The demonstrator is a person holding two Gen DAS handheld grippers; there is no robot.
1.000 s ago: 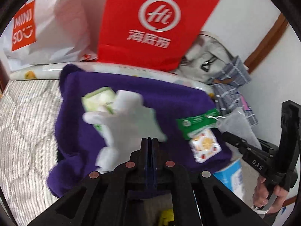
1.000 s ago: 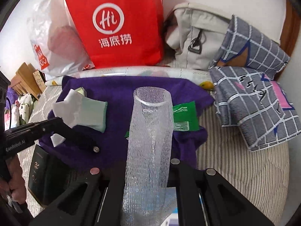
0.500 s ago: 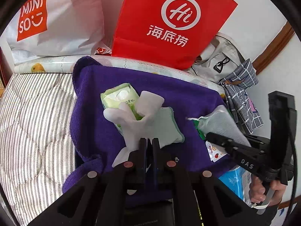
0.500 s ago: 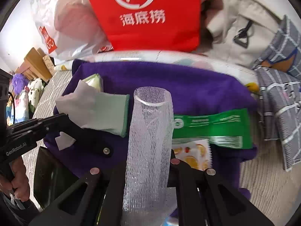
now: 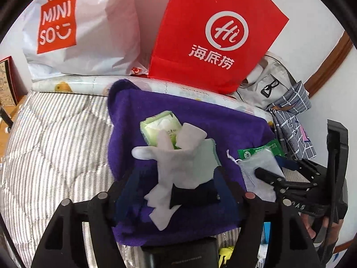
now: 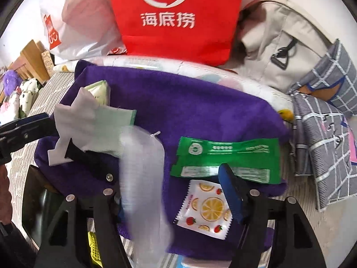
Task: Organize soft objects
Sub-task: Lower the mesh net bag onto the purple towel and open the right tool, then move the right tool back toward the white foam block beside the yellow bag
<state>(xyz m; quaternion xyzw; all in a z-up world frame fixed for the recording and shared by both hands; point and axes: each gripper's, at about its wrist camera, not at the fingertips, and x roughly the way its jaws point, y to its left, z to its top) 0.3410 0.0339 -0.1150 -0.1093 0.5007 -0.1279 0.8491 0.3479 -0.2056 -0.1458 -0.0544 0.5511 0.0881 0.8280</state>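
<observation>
On the purple towel (image 5: 223, 125) on the bed, the white glove (image 5: 178, 160) is being let go by the opening left claw (image 5: 176, 192) and the mesh sleeve (image 6: 142, 156) dropped from the opening right claw (image 6: 174, 192) — sachets at right seemingly remain unsorted.

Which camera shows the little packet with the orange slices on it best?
The right wrist view. There the fruit-print packet lies whole and close on the purple towel, just below the green wrapper. In the left wrist view the packet cannot be seen; the mesh pouch and right gripper cover that spot.
</observation>
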